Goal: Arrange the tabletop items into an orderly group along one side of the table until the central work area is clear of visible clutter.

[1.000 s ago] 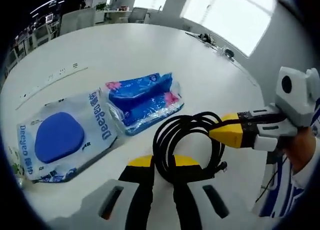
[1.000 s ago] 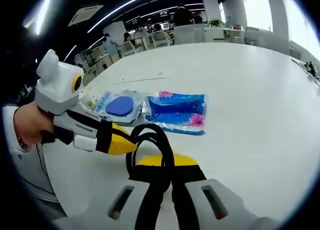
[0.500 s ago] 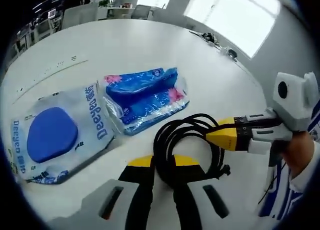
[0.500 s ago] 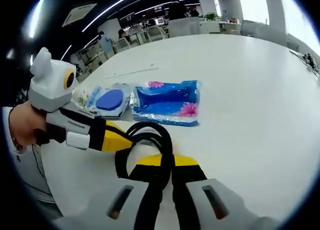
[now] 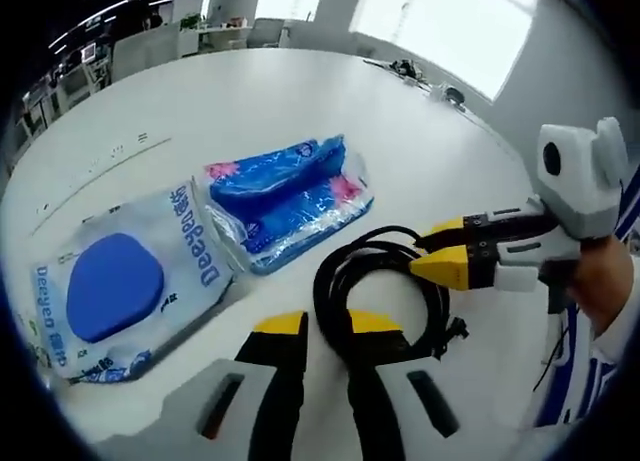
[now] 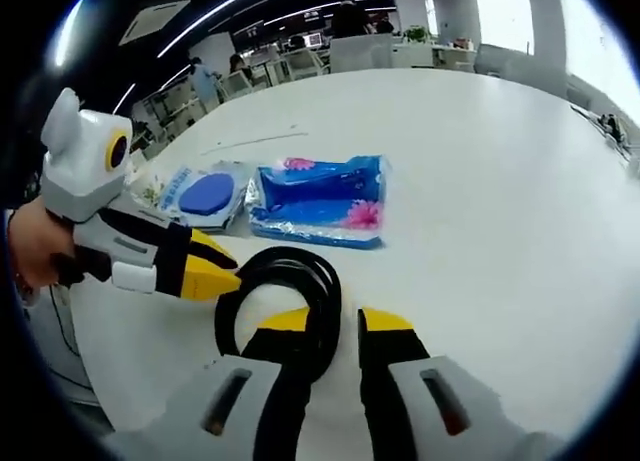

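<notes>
Left claw [image 5: 326, 333] pinches the black cable [image 5: 378, 291]; right claw [image 6: 335, 326] parted.

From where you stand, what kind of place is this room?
Probably an open-plan office. The big white table stands in a wide room with rows of desks and chairs behind it, long ceiling light strips overhead and large bright windows on one side.

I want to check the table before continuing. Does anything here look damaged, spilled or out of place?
Nothing looks damaged or spilled. The black cable lies coiled on the white table, near the blue tissue pack and the wipes pack with the blue lid, which lie side by side. The cable's plug end sticks out from the coil.
</notes>
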Motion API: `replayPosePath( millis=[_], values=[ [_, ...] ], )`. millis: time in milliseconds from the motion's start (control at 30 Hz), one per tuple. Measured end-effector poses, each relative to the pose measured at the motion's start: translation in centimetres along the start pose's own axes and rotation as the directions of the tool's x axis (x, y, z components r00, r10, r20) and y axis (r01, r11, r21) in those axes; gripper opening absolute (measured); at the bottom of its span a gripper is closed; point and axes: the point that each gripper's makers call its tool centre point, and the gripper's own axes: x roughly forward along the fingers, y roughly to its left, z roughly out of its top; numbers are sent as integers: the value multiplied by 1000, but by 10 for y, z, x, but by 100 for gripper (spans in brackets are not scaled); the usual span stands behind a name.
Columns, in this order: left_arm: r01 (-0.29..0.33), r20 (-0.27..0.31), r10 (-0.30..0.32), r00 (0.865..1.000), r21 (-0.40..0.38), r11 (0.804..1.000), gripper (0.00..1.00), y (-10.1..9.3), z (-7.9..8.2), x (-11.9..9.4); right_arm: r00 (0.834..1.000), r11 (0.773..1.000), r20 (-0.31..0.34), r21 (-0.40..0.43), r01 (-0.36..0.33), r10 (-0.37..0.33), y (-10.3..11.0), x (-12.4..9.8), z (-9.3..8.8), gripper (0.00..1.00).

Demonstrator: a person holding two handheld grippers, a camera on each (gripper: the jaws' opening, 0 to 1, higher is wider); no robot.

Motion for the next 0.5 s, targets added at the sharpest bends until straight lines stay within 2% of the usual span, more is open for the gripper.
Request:
replayPosePath(
  millis=[233,367,500],
  values=[
    [16,21,-16,1000,5,1000,18,-3,6,-7,1000,1000,20,1,0,0,3,-7,3,24],
    [35,39,-35,999,17,999,26,-10,11,-13,999,1000,34,-1,-3,3,4,-9,5,27],
    [39,47,-40,998,18,999,27,-11,14,-17,999,1000,37,-14,-7,8,10,-18,7,30]
  ],
)
